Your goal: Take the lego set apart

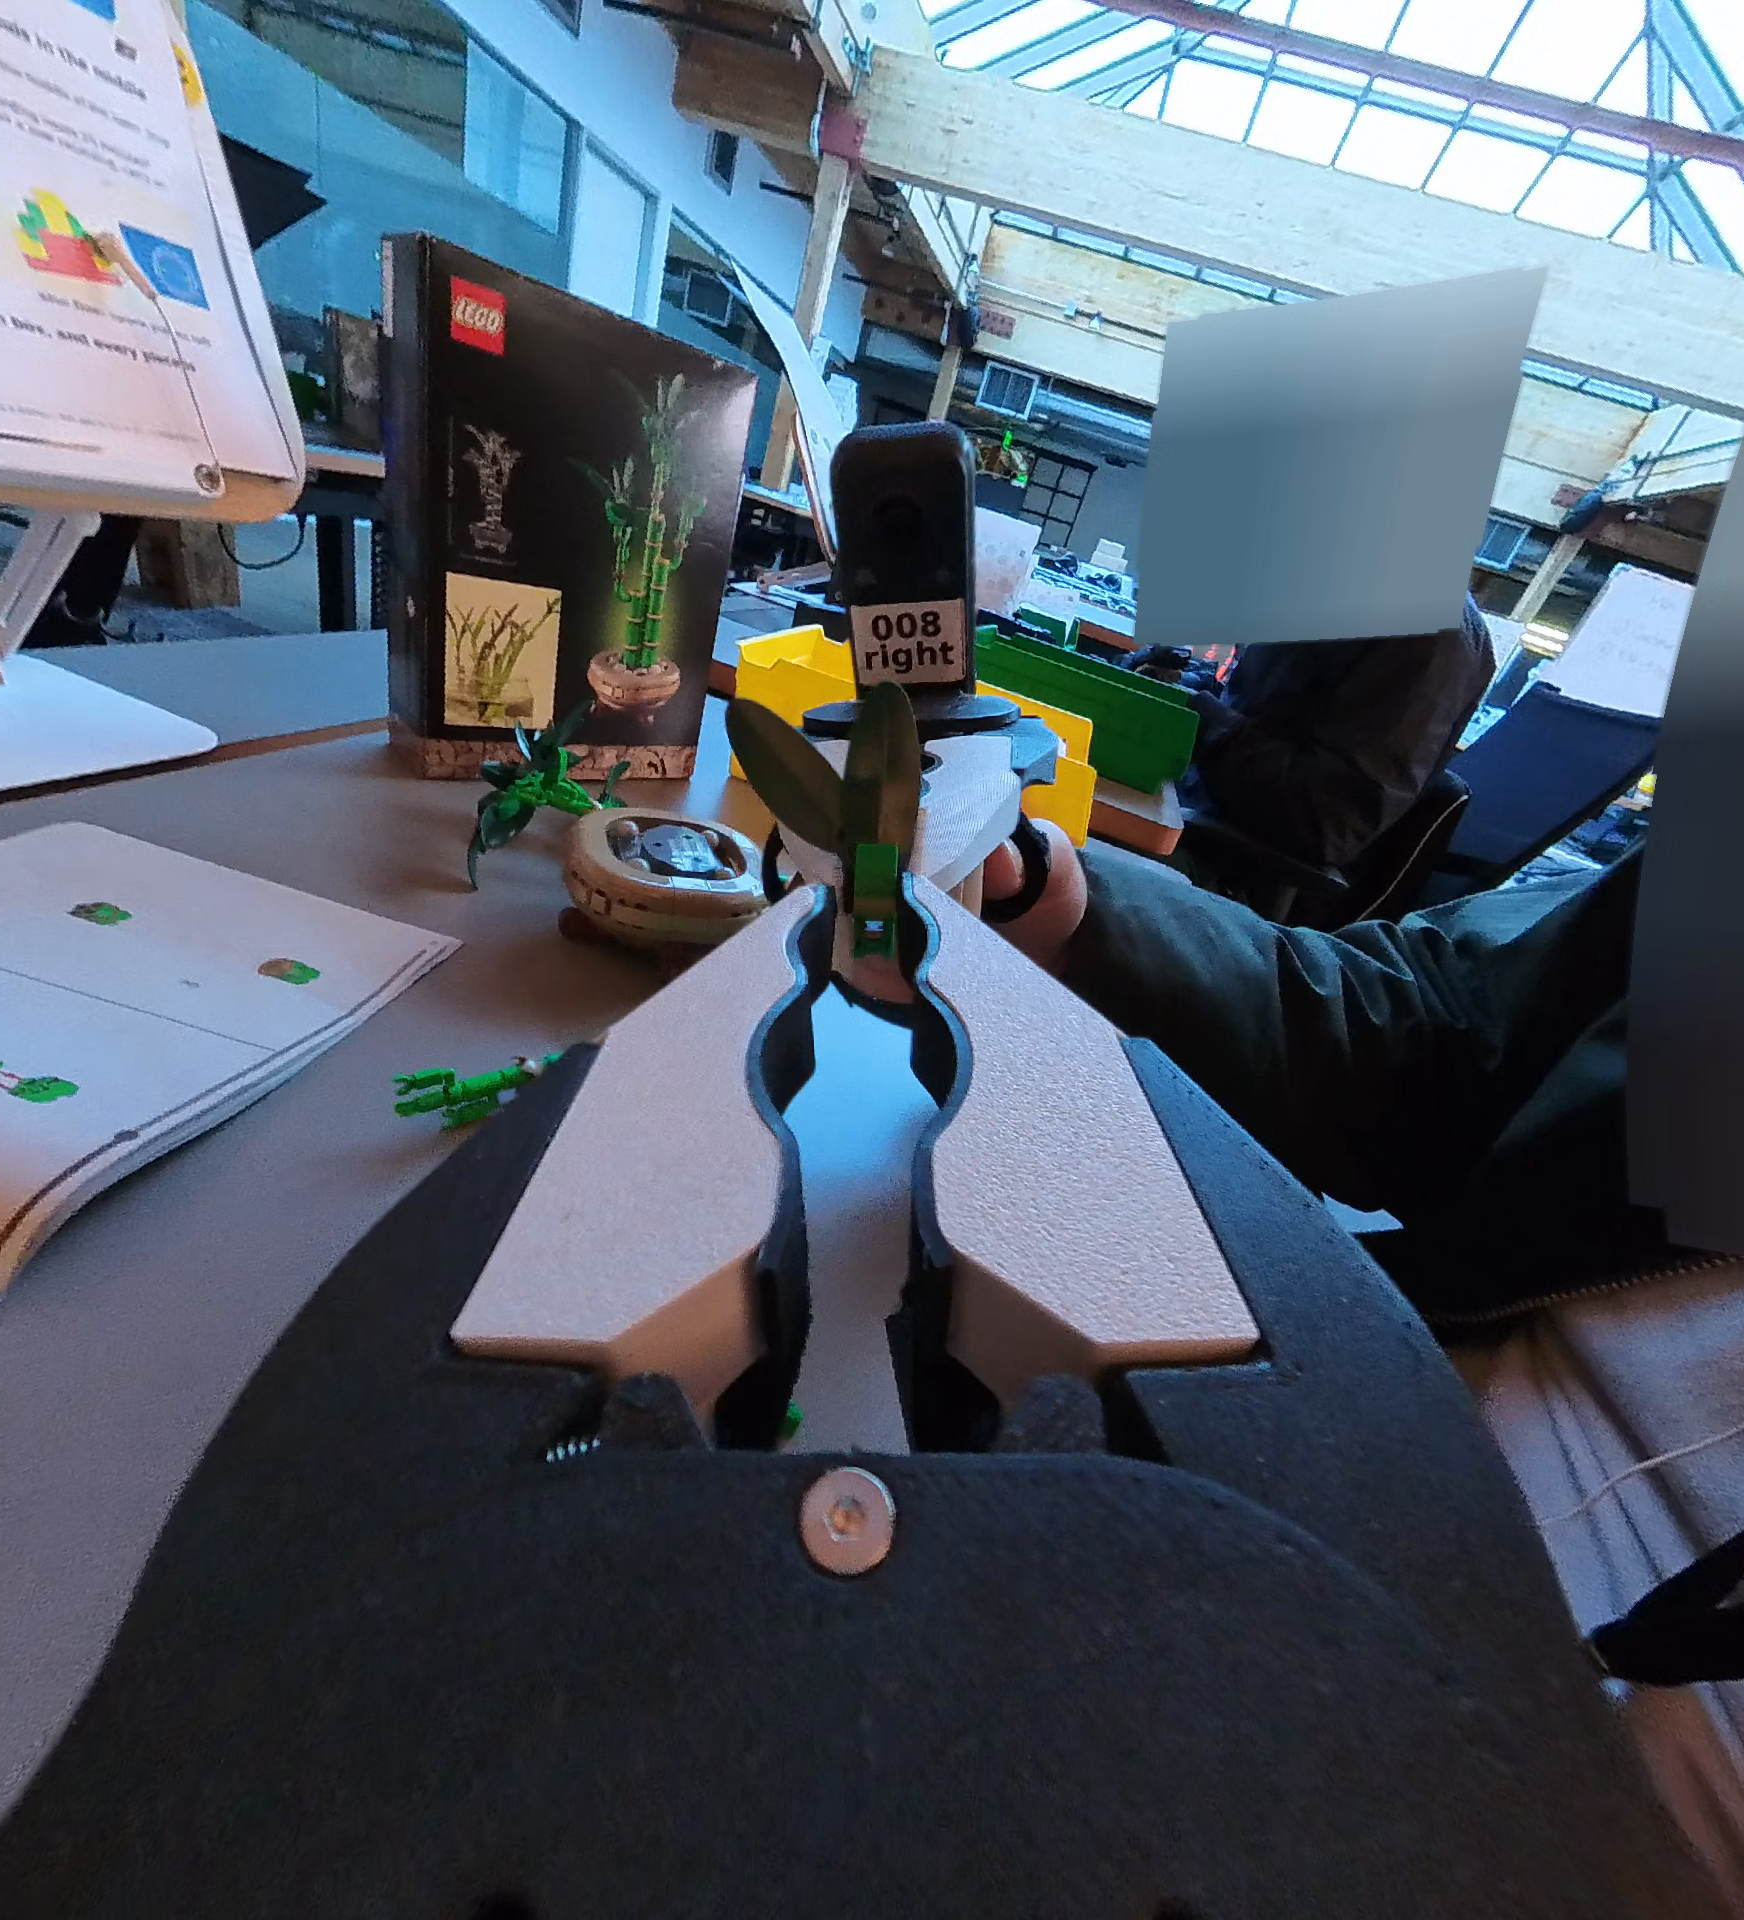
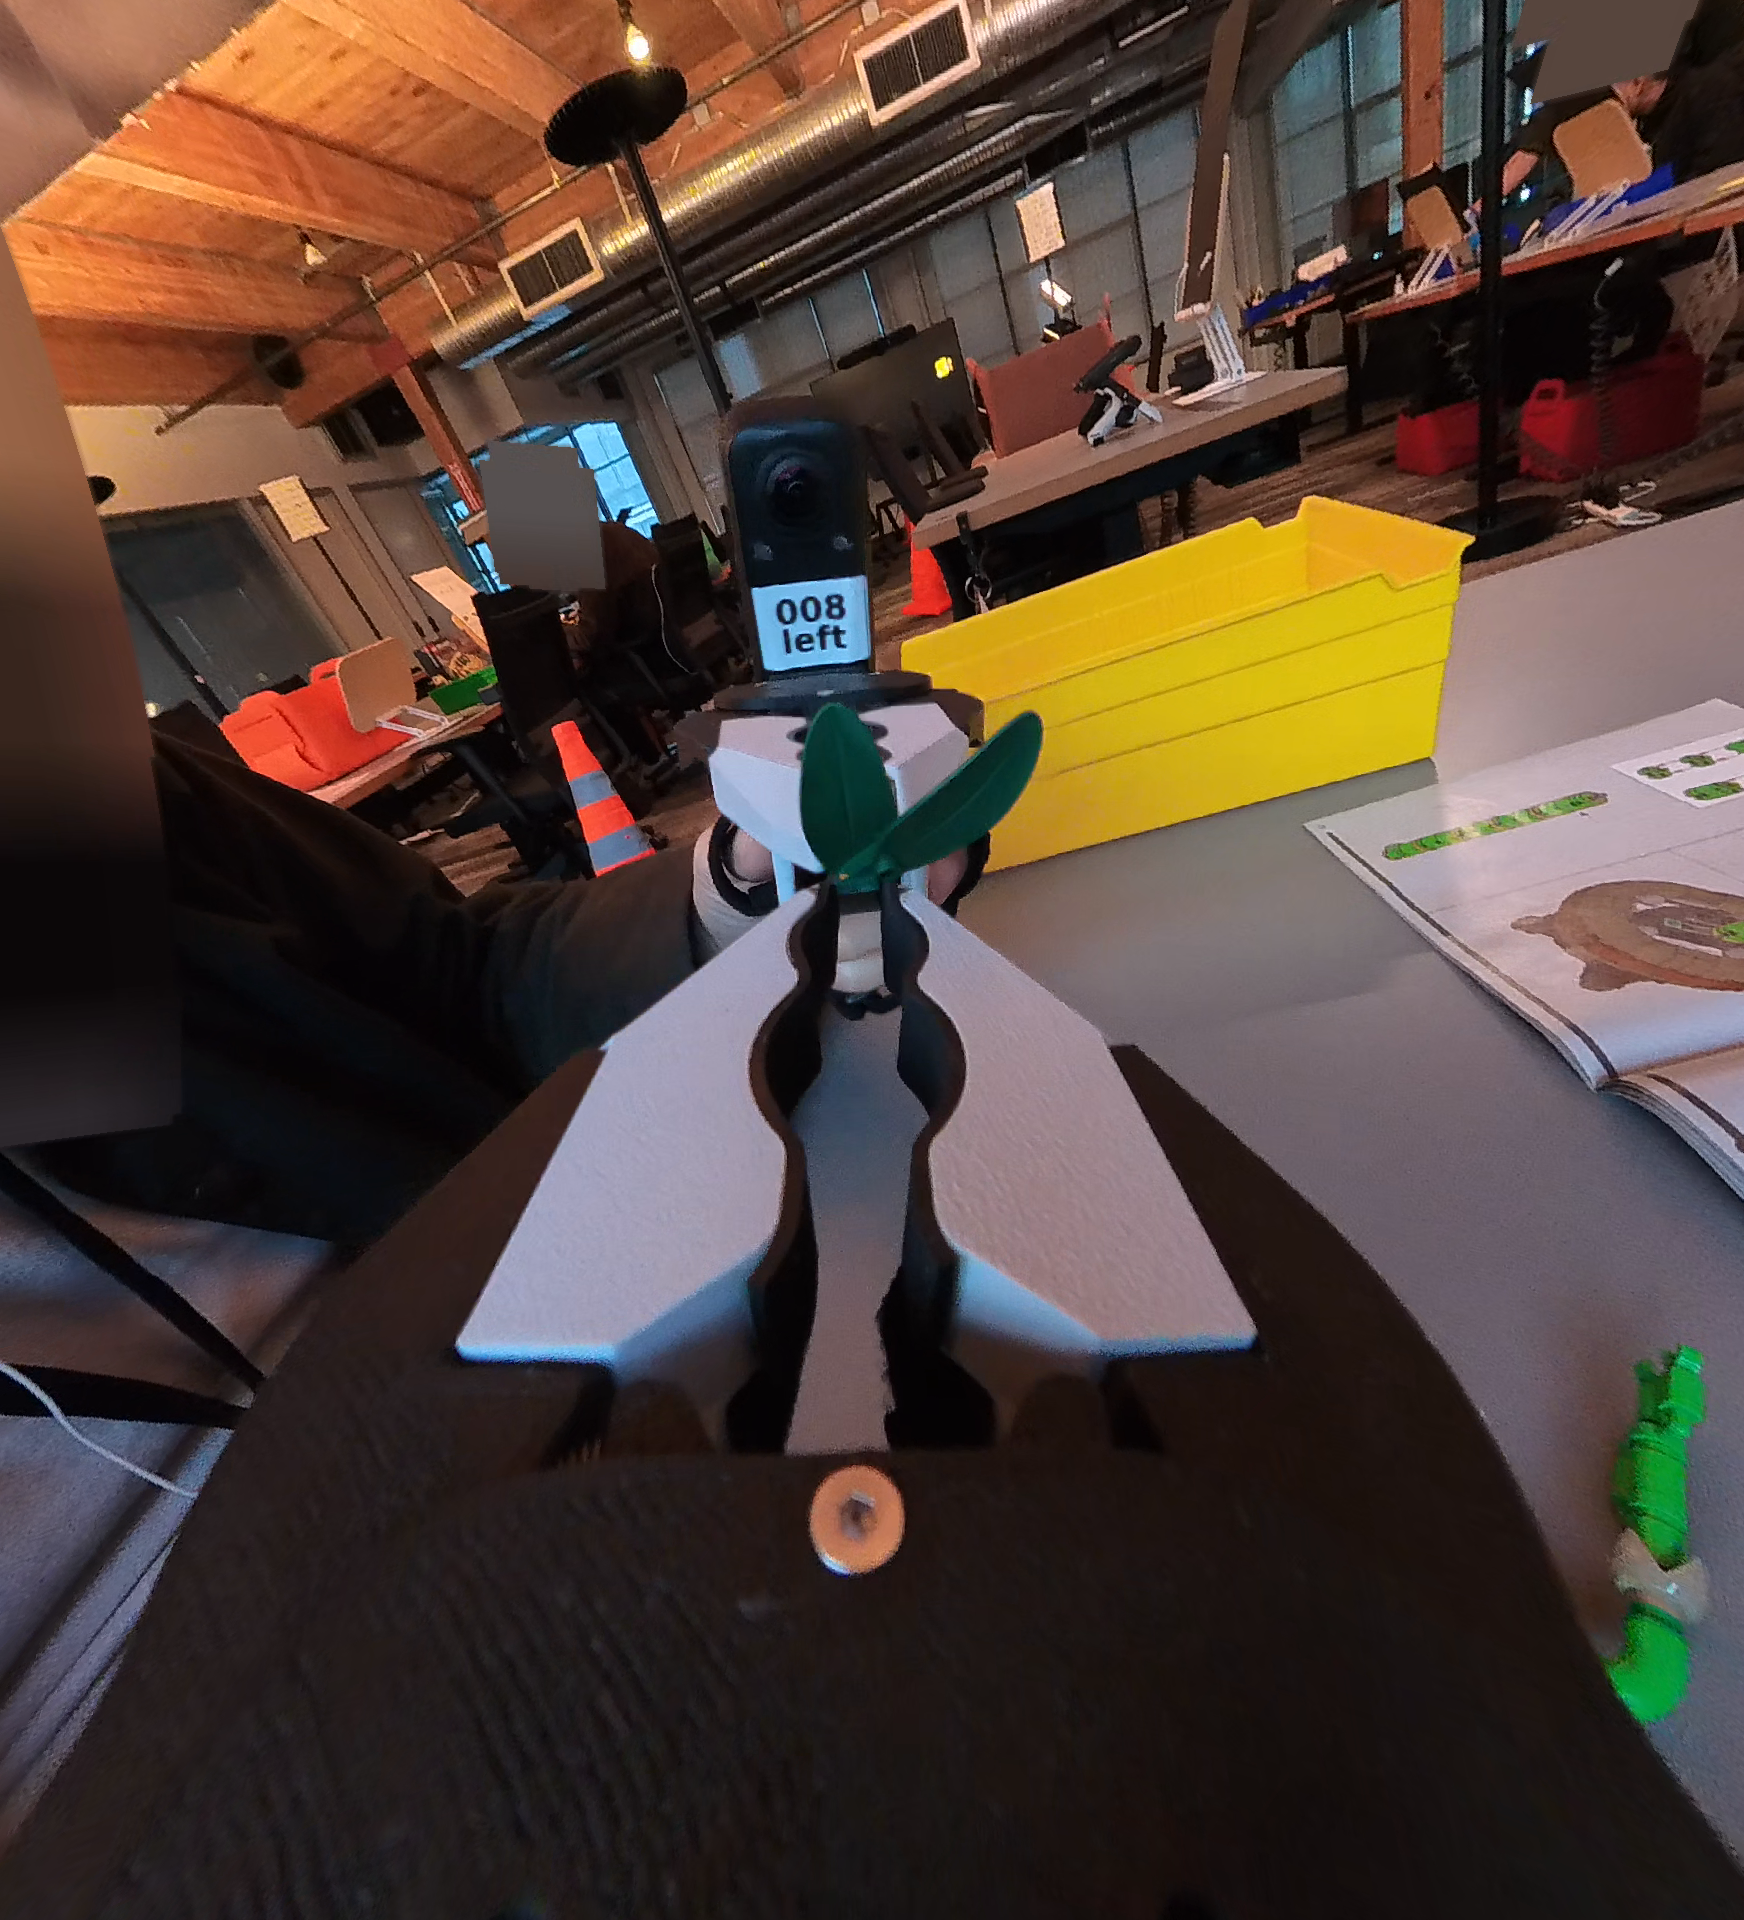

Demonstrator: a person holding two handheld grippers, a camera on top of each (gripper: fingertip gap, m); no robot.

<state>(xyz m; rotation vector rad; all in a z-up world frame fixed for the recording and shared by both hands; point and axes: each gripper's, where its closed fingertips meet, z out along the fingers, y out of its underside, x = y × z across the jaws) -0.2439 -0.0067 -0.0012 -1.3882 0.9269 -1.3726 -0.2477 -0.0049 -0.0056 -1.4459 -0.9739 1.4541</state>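
Here, left claw (image 1: 873, 914) and right claw (image 2: 863, 914) tip to tip above the worktop (image 1: 224, 1299), both nearly closed on one leaf piece (image 1: 873, 821). Green stem (image 2: 1657, 1496) lying right of the right claw; pot base (image 1: 665, 873) just left of the left claw's tips.

A large open workshop: timber ceiling (image 2: 255, 156) with ducts (image 2: 702, 208), a skylight (image 1: 1470, 104), rows of work surfaces (image 2: 1138, 436) with chairs (image 2: 535, 665), storage bins (image 2: 1200, 655), and traffic cones (image 2: 598, 800) on the floor.
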